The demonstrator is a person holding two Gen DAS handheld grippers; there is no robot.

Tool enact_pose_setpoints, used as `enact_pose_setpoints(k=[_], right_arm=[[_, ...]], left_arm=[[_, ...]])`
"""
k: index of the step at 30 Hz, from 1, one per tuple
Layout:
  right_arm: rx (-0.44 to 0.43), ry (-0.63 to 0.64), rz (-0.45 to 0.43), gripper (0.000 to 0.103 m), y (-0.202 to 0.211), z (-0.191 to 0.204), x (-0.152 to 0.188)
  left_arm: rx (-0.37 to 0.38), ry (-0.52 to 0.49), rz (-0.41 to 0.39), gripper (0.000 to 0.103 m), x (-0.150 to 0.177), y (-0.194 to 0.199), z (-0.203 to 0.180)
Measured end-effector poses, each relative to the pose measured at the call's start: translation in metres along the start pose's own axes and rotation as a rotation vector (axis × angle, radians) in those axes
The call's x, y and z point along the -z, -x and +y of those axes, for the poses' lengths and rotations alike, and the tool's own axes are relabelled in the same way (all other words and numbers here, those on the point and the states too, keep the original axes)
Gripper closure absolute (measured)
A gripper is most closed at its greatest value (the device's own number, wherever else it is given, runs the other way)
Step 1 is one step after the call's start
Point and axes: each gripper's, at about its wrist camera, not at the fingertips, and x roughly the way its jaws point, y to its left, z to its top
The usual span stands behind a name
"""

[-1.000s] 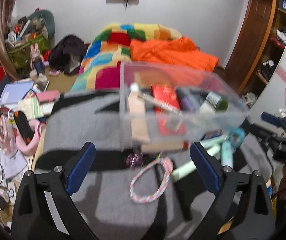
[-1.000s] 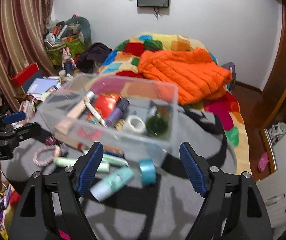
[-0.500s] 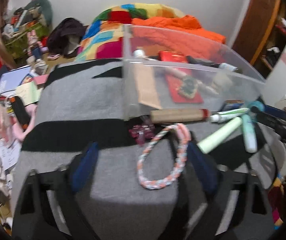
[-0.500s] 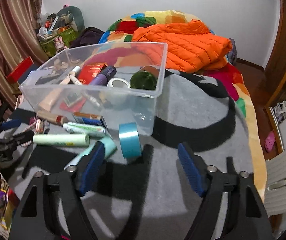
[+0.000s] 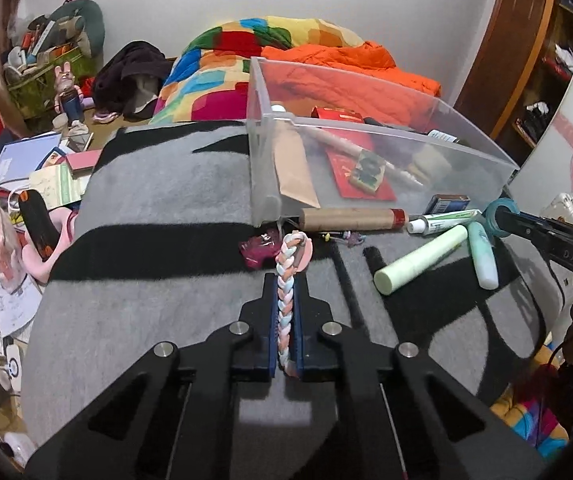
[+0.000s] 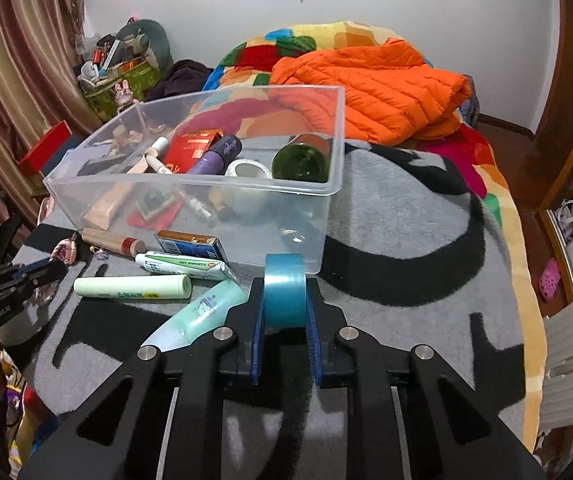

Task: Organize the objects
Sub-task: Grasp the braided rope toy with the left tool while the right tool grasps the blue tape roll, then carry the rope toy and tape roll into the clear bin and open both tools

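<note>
My left gripper (image 5: 285, 280) is shut on a braided pastel rope loop (image 5: 286, 276), squeezed flat between the blue pads just above the grey blanket. My right gripper (image 6: 285, 284) is shut on a blue tape roll (image 6: 284, 296) standing on edge, right in front of the clear plastic bin (image 6: 326, 192). The bin (image 5: 262, 128) holds a red booklet, a purple tube, a white tape roll, a green bottle and other items. The left gripper also shows at the left of the right wrist view (image 6: 52, 270).
Loose in front of the bin lie a brown tube with a red cap (image 5: 352, 219), a toothpaste tube (image 6: 184, 266), a light green cylinder (image 6: 132, 287), a mint tube (image 6: 200, 316), a small blue box (image 6: 192, 242) and a dark pink wrapper (image 5: 258, 248). Clutter covers the floor at the left.
Both grippers have dropped toward the blanket and gone from wide open to shut. The left has closed on the rope loop, the right on the blue tape roll.
</note>
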Motion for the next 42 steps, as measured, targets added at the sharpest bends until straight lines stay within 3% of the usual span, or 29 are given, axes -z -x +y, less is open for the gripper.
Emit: enact_pose_setpoints(k=[9, 20, 24, 33, 42], right_arm=[[-0.014, 0.01, -0.071, 0.087, 0.03, 0.004, -0.005], [-0.049, 0.058, -0.18, 0.087, 0.052, 0.027, -0.039], [-0.026, 0.082, -0.21, 0.087, 0.049, 0.035, -0.053], [-0.04, 0.068, -0.205, 0.087, 0.022, 0.037, -0.08], [-0.099, 0.078, -0.106, 0.087, -0.016, 0.047, -0.082]], left_arm=[[0.02, -0.002, -0.086, 0.098, -0.006, 0.037, -0.008], [0.066, -0.022, -0.206, 0.098, -0.05, 0.062, -0.027], [0.116, -0.008, -0.207, 0.098, -0.069, 0.058, -0.029], [0.097, -0.038, -0.187, 0.098, -0.103, 0.037, -0.039], [0.045, -0.043, -0.131, 0.098, -0.121, 0.0, -0.045]])
